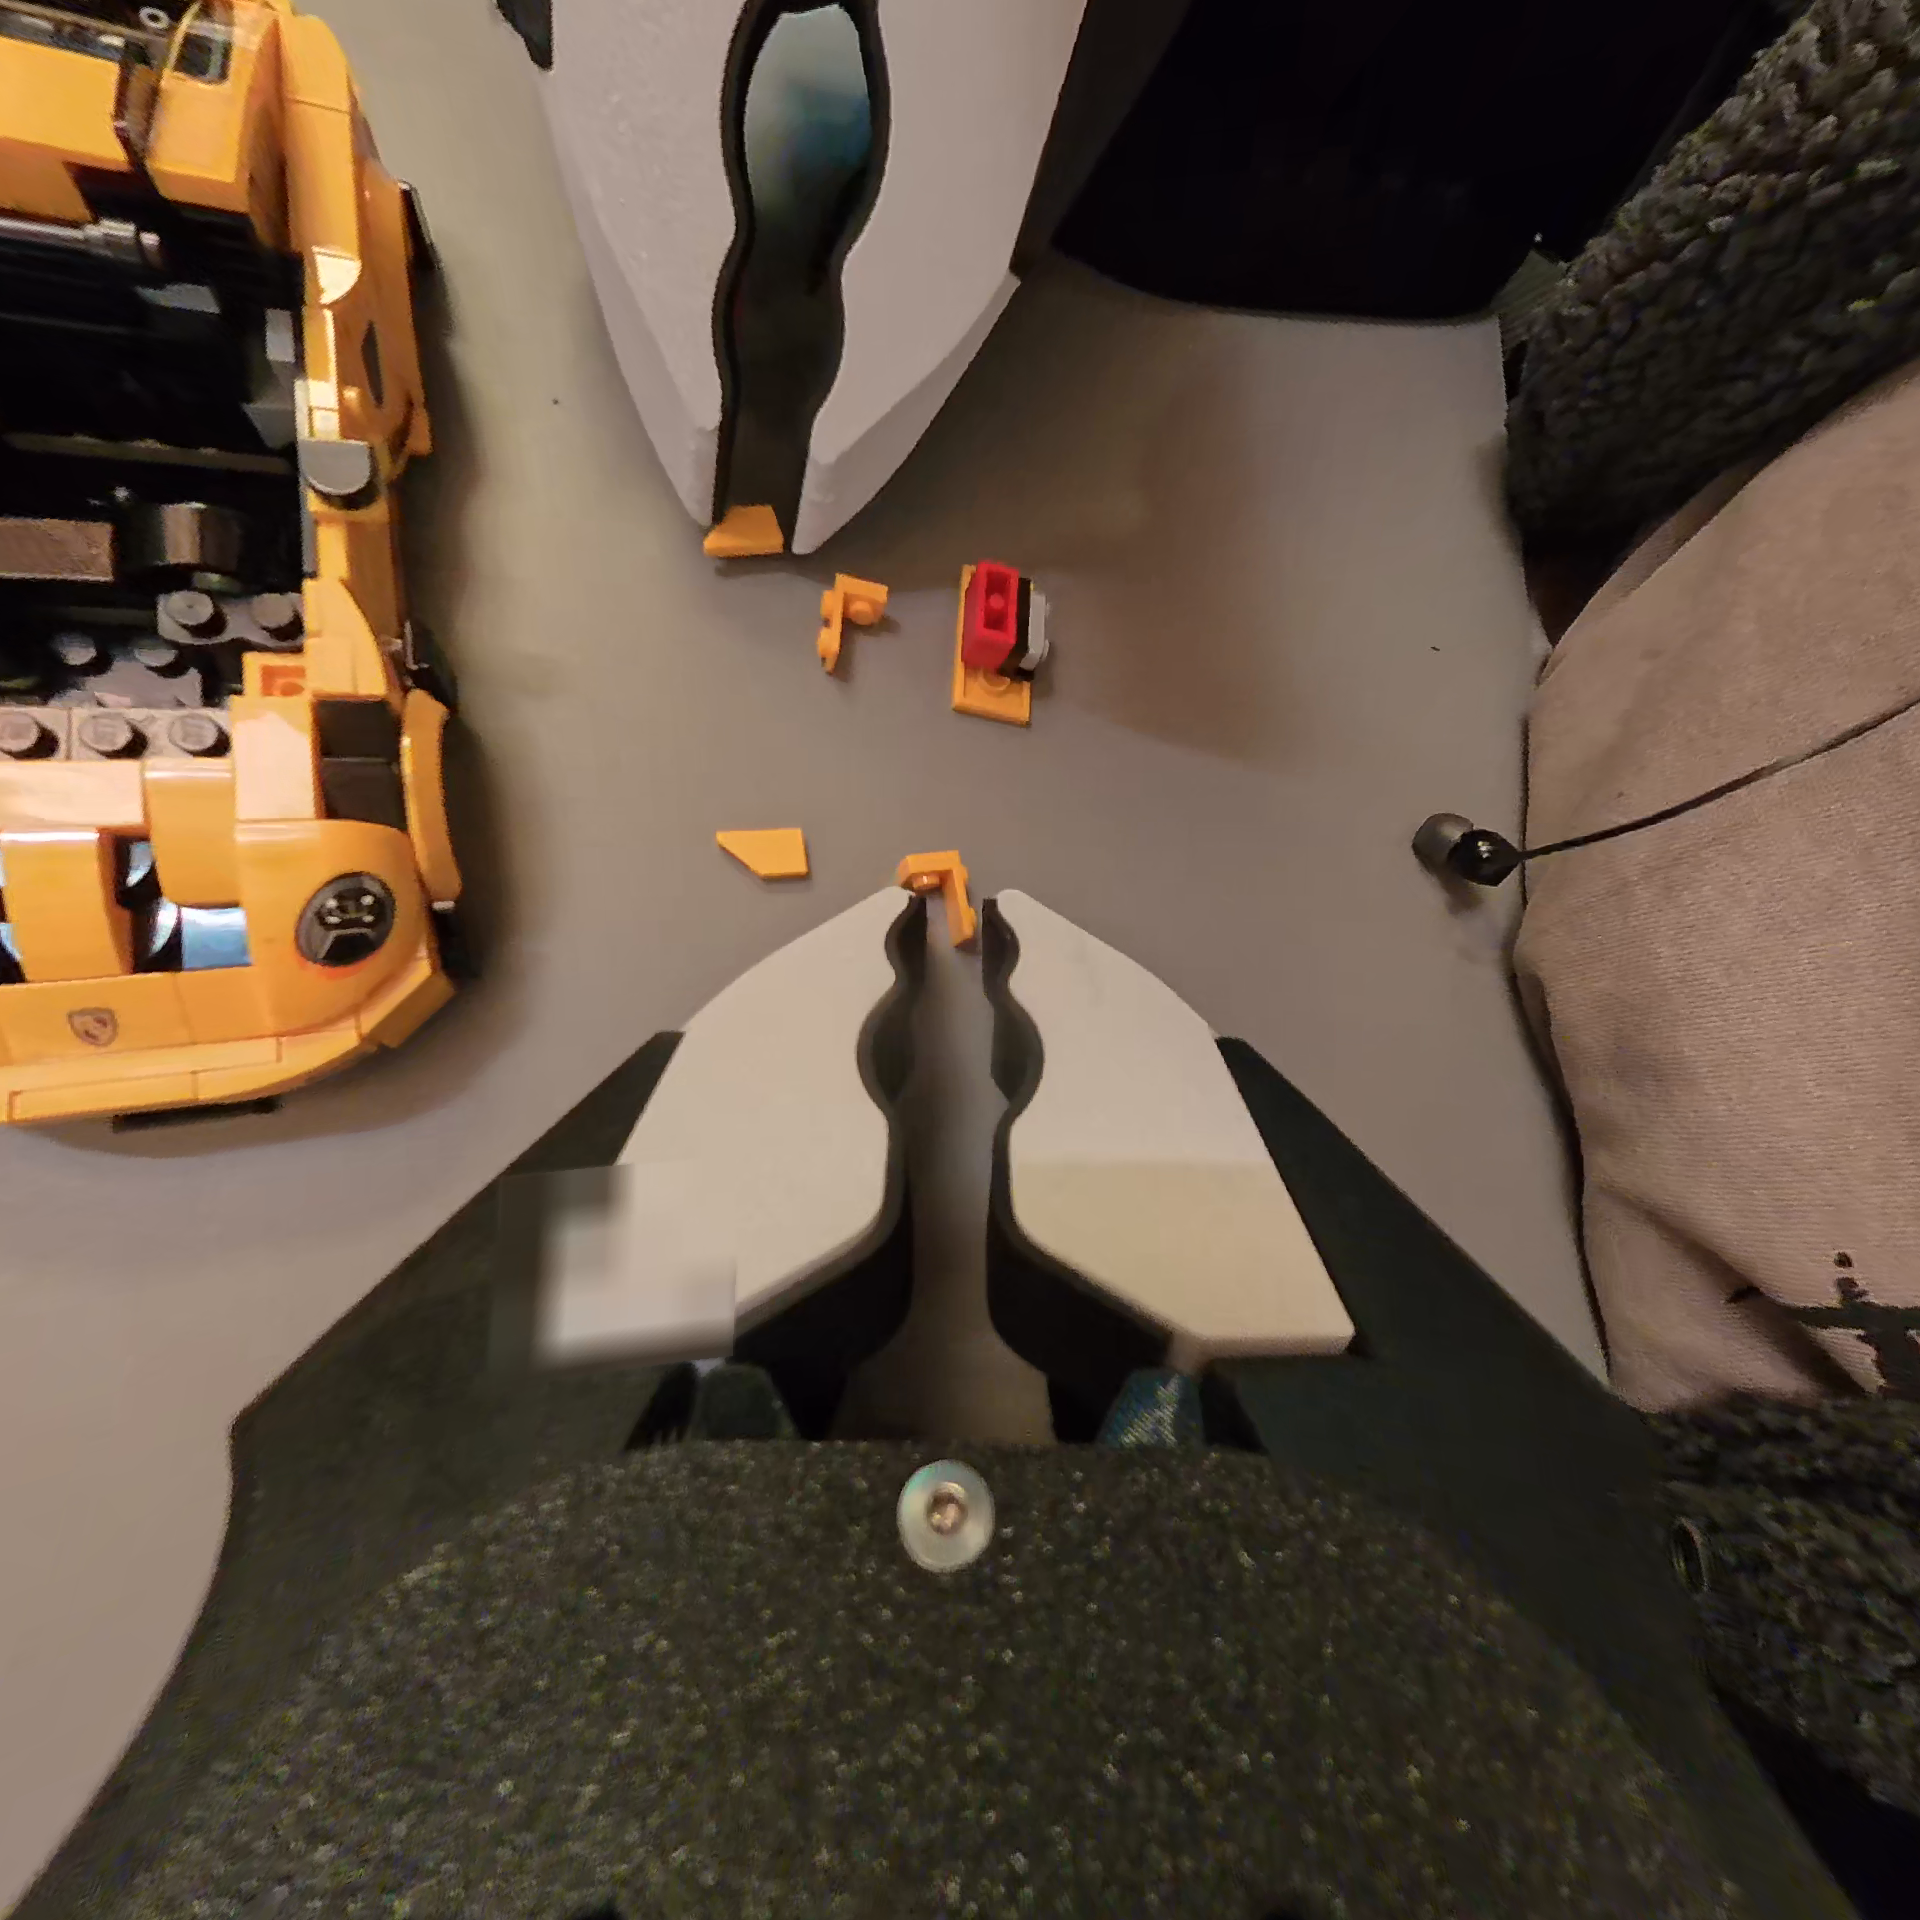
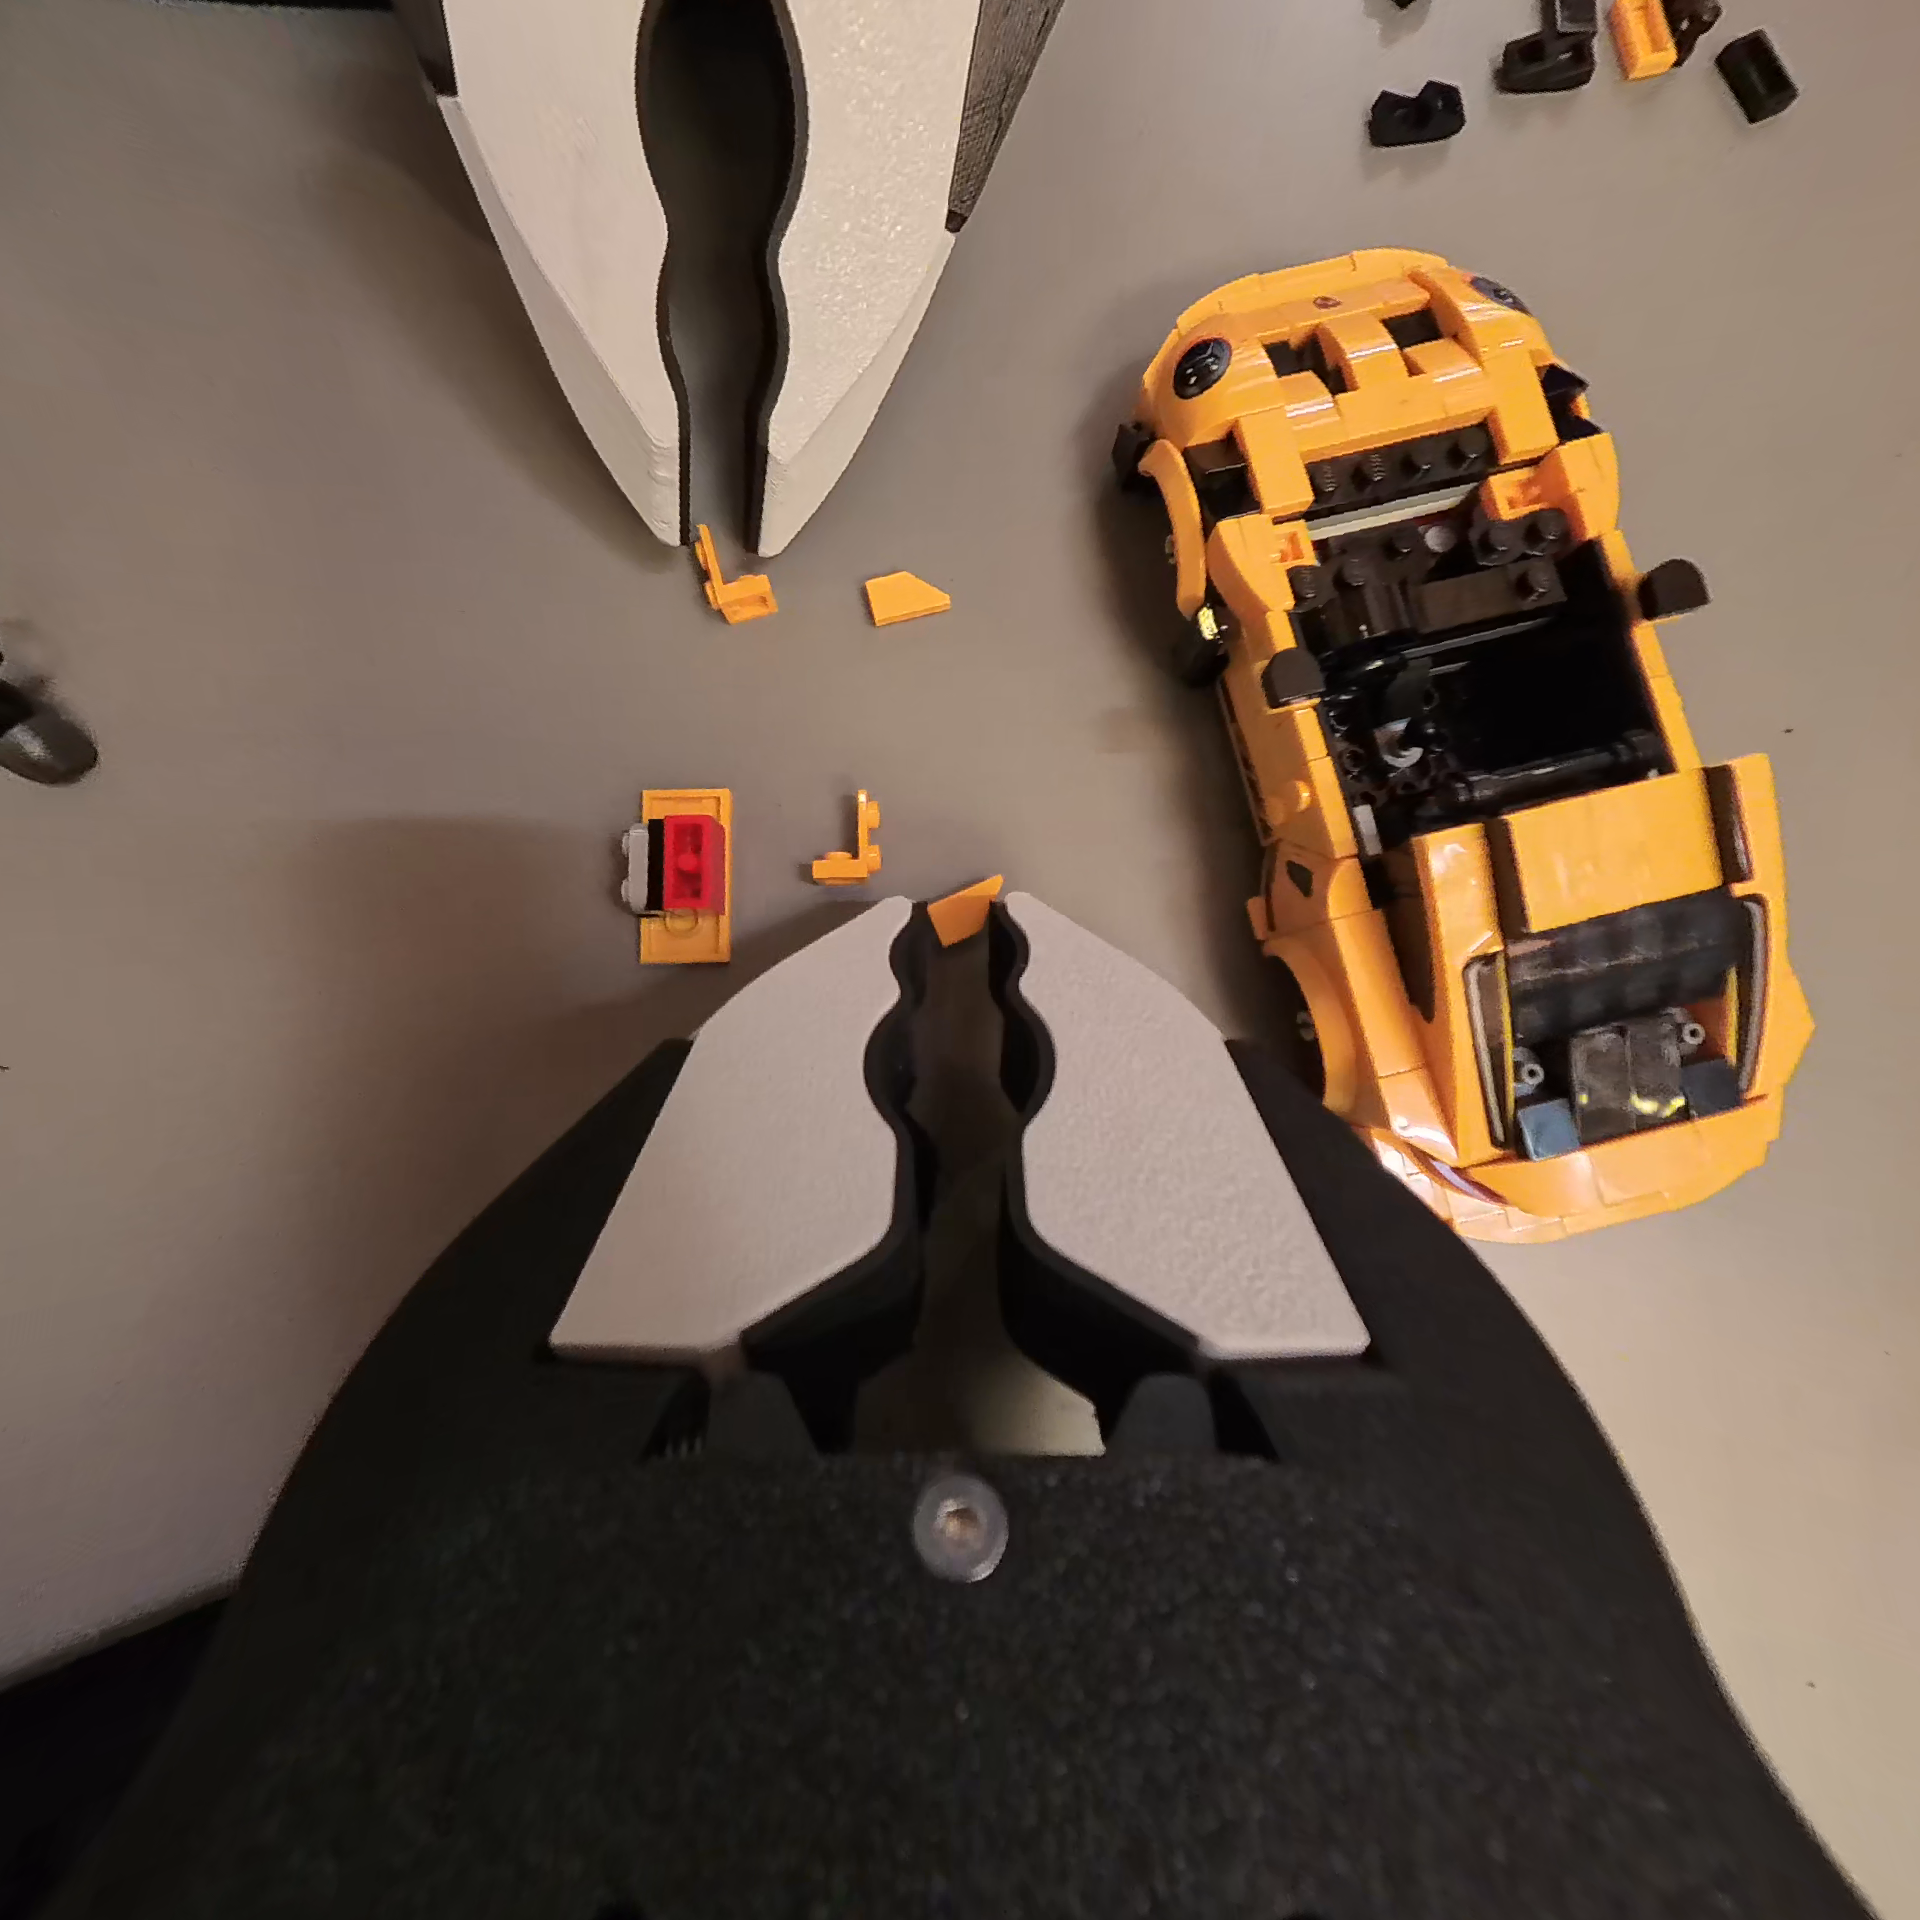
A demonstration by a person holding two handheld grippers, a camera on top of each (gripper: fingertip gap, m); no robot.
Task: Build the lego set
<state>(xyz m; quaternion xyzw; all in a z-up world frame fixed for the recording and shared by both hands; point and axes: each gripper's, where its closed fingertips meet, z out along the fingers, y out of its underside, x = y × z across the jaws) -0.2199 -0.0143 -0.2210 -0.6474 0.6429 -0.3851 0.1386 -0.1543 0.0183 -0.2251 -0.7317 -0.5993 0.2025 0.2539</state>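
Note:
A half-built orange Lego car [image 1: 208, 644] [image 2: 1455, 748] stands on the grey table. My left gripper [image 1: 951, 914] [image 2: 719, 545] is slightly open around a small orange bracket [image 1: 940, 883] [image 2: 732, 587] that rests on the table. The bracket's upright leg sits between the tips, near one pad. My right gripper [image 2: 958, 909] [image 1: 756, 525] is shut on an orange wedge tile [image 2: 966, 906] [image 1: 743, 532] low over the table. Between the grippers lie a second orange bracket [image 1: 852, 618] [image 2: 852, 844], a loose wedge tile [image 1: 767, 852] [image 2: 904, 600], and an orange plate with red, black and grey bricks [image 1: 995, 644] [image 2: 681, 878].
The two grippers face each other across the loose parts. Several black pieces and an orange one [image 2: 1579, 52] lie beyond the car. A person's beige and dark fleece clothing [image 1: 1714, 935] borders the table, with a black cord toggle [image 1: 1455, 847] [image 2: 42, 732] on it. The gap from one gripper's tips to the other's is roughly 8 centimetres.

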